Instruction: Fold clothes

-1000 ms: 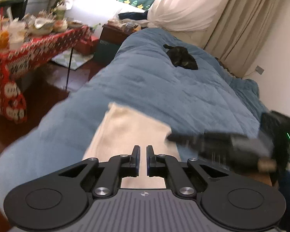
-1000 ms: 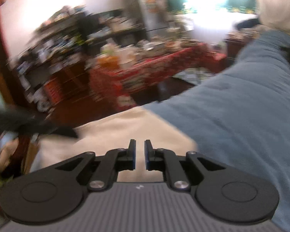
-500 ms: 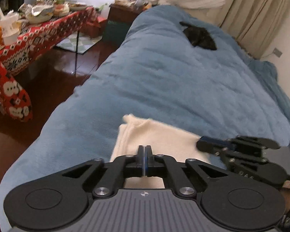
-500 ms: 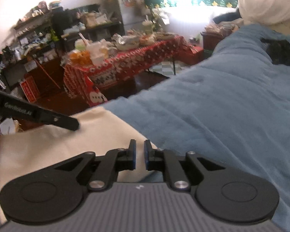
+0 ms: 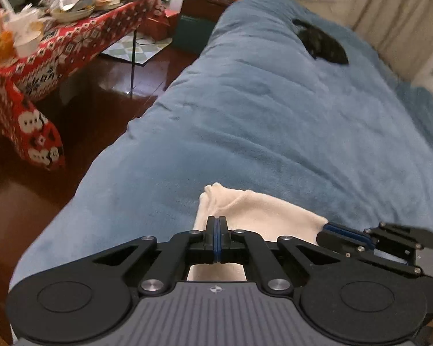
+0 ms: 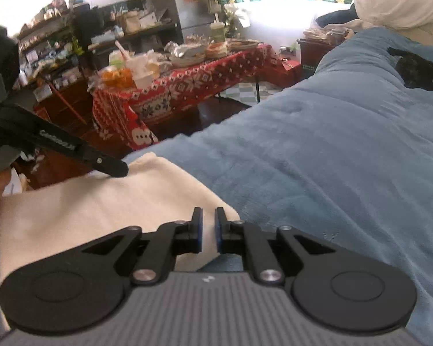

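A cream cloth [image 5: 262,213] lies at the near end of the bed [image 5: 274,115], on the blue blanket close to its left edge, where the blanket drops toward the dark floor. It looks like a flat, squared shape with straight edges, so I judge at least one fold is made, though how many layers there are cannot be told. Its far left corner is bunched up into a small peak, so smoothing or a further fold likely remains.

The left gripper [image 5: 216,230] points steeply down at the cloth's left edge with its jaws fully closed; whether any cloth is pinched between them I cannot tell. In the right wrist view its tip [image 6: 112,168] sits at the cloth's far edge.

The right gripper [image 6: 208,230] tilts down over the cloth's right corner, jaws a narrow slit apart, cloth showing in the gap; whether they press on it is unclear. Its fingers [image 5: 343,235] reach the right corner
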The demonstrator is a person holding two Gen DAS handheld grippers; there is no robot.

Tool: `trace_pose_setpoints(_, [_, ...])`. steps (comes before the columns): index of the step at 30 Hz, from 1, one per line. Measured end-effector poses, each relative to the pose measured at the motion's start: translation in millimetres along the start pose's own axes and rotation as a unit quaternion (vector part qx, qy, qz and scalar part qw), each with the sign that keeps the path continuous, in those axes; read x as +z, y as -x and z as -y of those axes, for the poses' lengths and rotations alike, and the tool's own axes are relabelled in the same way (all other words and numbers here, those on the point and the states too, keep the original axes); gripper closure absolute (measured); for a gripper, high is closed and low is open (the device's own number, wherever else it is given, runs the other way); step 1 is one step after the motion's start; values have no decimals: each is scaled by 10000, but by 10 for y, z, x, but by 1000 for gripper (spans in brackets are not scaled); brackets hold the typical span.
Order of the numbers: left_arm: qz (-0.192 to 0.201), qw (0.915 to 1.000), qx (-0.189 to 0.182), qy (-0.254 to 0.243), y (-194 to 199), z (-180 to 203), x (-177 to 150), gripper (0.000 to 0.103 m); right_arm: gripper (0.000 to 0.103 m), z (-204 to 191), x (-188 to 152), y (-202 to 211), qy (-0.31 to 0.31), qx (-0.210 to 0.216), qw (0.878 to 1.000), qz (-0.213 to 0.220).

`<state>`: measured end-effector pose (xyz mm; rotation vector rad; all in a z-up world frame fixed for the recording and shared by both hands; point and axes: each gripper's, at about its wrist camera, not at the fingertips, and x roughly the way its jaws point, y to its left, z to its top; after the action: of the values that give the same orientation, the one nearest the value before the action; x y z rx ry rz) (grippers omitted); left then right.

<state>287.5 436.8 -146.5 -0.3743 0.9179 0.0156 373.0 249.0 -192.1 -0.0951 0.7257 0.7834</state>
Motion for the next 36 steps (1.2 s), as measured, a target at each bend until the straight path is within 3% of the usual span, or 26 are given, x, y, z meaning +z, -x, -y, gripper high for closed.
trace_pose_setpoints(3, [62,9992,-395,40,37,149,85,101,93,-111,66,-14,41,123,9999,67])
trace_pose_setpoints(6, [-49,9993,-261,-247,-116,361,125,101,93,-247,105,-113,54,236,9997,1])
trace_pose_setpoints(10, [-326,9987,-43,-392,-327,357,19,100,94,-290,-8,-156,30,205,9997,-142])
trace_pose_setpoints(14, [-361,9989,-165,-233,-146,180,-92,100,94,-233,-187,51,55,273,9995,-147])
trace_pose_setpoints(18, [-241,9992,87,-297,91,133,-153,101,93,-185,-245,313,-202,382,9990,-106])
trace_pose_setpoints(20, [-151,9995,17,-284,196,143,-188,101,92,-201,-225,416,-359,512,9980,-9])
trace_pose_setpoints(25, [-200,9993,14,-310,230,147,-338,101,92,-477,-243,459,-395,822,9958,-50])
trace_pose_setpoints(36, [140,9998,107,-115,744,-30,-858,101,92,-915,-667,964,-53,864,9961,-172])
